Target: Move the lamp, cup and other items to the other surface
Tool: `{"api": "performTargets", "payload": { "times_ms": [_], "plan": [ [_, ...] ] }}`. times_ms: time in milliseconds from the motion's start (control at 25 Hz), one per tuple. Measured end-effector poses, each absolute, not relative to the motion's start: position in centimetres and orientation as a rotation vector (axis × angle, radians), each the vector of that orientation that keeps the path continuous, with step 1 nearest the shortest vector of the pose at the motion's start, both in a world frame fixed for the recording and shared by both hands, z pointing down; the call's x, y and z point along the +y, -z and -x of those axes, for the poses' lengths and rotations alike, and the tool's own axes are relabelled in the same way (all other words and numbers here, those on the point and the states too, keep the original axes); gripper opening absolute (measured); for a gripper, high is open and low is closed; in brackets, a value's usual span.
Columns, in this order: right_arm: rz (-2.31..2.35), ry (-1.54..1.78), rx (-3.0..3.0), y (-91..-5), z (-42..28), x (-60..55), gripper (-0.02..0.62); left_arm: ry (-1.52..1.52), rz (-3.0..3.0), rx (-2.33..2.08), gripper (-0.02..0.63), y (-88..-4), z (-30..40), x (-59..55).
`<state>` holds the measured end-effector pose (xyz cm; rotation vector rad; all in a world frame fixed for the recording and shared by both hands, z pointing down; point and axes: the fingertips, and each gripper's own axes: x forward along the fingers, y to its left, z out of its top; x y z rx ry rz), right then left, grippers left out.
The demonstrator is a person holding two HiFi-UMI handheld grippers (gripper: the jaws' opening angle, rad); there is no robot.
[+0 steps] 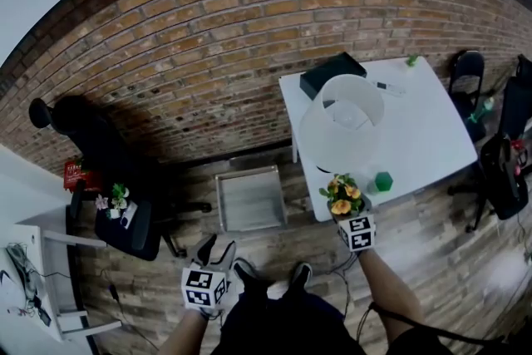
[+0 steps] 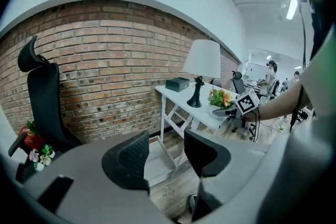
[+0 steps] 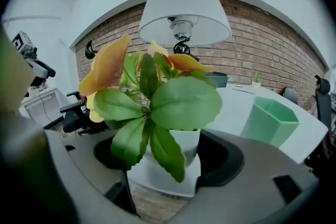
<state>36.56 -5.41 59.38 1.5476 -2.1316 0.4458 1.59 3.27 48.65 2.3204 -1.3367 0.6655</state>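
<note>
R gripper [image 1: 350, 217] was clenched on the flower pot [image 3: 181, 147] at the table [image 1: 432, 137] edge, near lamp [image 1: 342, 125] & cup [image 1: 383, 181]. Pot prob light, stiff, smooth. Leaves [image 3: 181, 102] soft, so hold the pot wall low. L gripper [image 2: 165, 157] hung open, empty.

On the white table [image 1: 432, 137] the lamp [image 1: 342, 125] spreads its shade above the potted flower [image 1: 343, 195] clamped in the right gripper [image 3: 163, 157], a green cup [image 1: 383, 181] just beside. The table's right half lies open; a tray [image 1: 249, 198] sits on the floor near its legs.
</note>
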Motion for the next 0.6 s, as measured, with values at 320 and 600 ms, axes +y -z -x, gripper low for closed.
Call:
{"api": "performTargets", "payload": {
  "times_ms": [320, 600],
  "plan": [
    [-1.510, -0.431, -2.138, -60.5, -37.1, -4.6, 0.364, -0.655, -2.286, -1.356, 0.206, -49.1, -3.3, 4.1],
    [-1.532, -0.471, -2.118, -60.5, -37.8, -2.4, 0.383, -0.642, -2.282, -1.356, 0.206, -49.0, -3.6, 4.5]
  ]
}}
